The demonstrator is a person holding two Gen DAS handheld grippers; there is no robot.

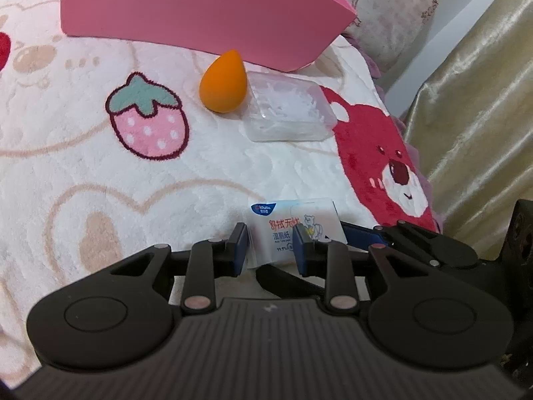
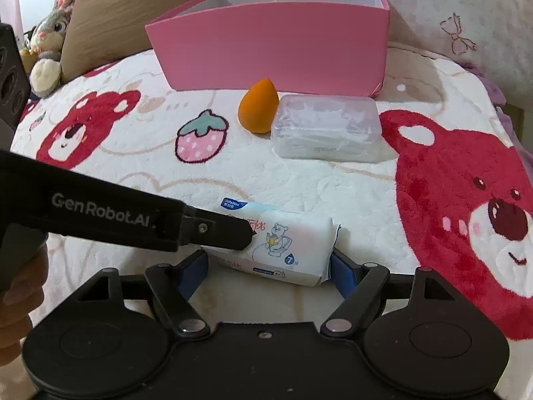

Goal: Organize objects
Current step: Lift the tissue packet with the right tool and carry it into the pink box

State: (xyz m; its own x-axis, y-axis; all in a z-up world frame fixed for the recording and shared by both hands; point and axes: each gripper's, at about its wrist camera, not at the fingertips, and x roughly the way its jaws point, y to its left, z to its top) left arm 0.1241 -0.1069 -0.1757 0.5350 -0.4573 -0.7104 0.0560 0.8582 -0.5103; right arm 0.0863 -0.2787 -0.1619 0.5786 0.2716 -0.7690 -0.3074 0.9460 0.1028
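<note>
A small white pack of wet wipes [image 1: 293, 223] [image 2: 286, 250] lies on the plush blanket close in front of both grippers. My left gripper [image 1: 271, 248] is shut on its left end; it shows as a black arm [image 2: 133, 216] in the right wrist view. My right gripper [image 2: 266, 268] has its jaws on both ends of the pack, and its blue finger [image 1: 363, 233] shows in the left view. An orange teardrop sponge [image 1: 224, 81] [image 2: 258, 106] and a clear plastic box [image 1: 286, 110] [image 2: 326, 128] lie further back. A pink open box [image 1: 200, 10] [image 2: 269, 40] stands behind them.
The blanket [image 2: 333, 186] has red bear and strawberry prints. A brown pillow [image 2: 133, 10] and a plush rabbit [image 2: 50, 43] sit at the back left. A gold curtain [image 1: 473, 106] hangs past the blanket's right edge.
</note>
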